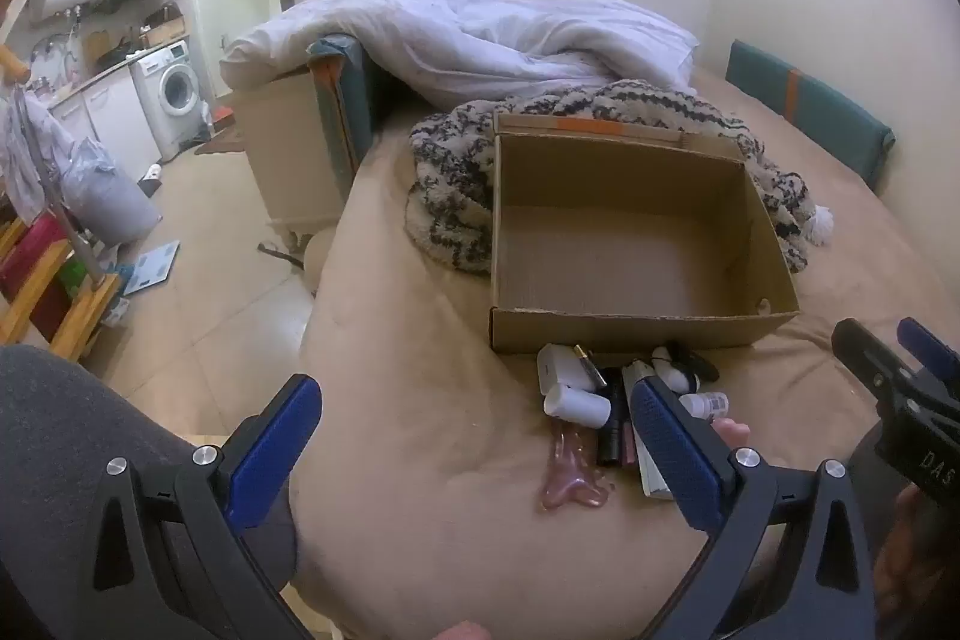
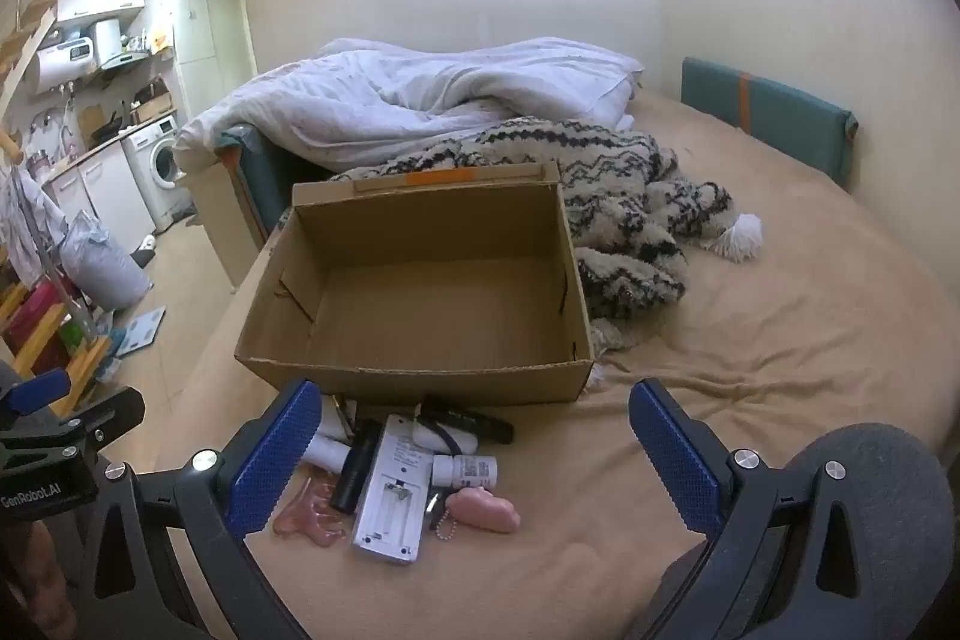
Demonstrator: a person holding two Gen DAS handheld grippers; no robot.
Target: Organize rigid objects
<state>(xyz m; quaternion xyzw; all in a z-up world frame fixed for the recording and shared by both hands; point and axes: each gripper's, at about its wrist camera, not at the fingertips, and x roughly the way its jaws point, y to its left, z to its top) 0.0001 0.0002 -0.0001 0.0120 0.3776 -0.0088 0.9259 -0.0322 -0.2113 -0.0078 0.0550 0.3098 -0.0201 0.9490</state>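
An open, empty cardboard box point(image 1: 630, 334) point(image 2: 420, 385) sits on the bed. A pile of small rigid items lies just in front of it: a flat white device point(image 2: 393, 496), a black cylinder point(image 1: 609, 436) point(image 2: 357, 472), a small white bottle point(image 1: 708, 403) point(image 2: 468, 469), a pink toy on a bead chain point(image 2: 483, 511), a clear pink piece point(image 1: 570, 484) point(image 2: 306, 517) and white cases point(image 1: 570, 394). My left gripper point(image 1: 474, 400) point(image 2: 78, 400) hovers open left of the pile. My right gripper point(image 2: 474, 400) point(image 1: 879, 334) is open over the pile, holding nothing.
A black-and-white knitted blanket point(image 1: 456, 196) point(image 2: 630, 232) lies against the box's far side, with a white duvet point(image 1: 480, 34) behind it. The beige sheet point(image 2: 750, 370) stretches to the right. The bed edge and the floor point(image 1: 210, 250) are to the left. A grey-clad knee point(image 1: 72, 430) is nearby.
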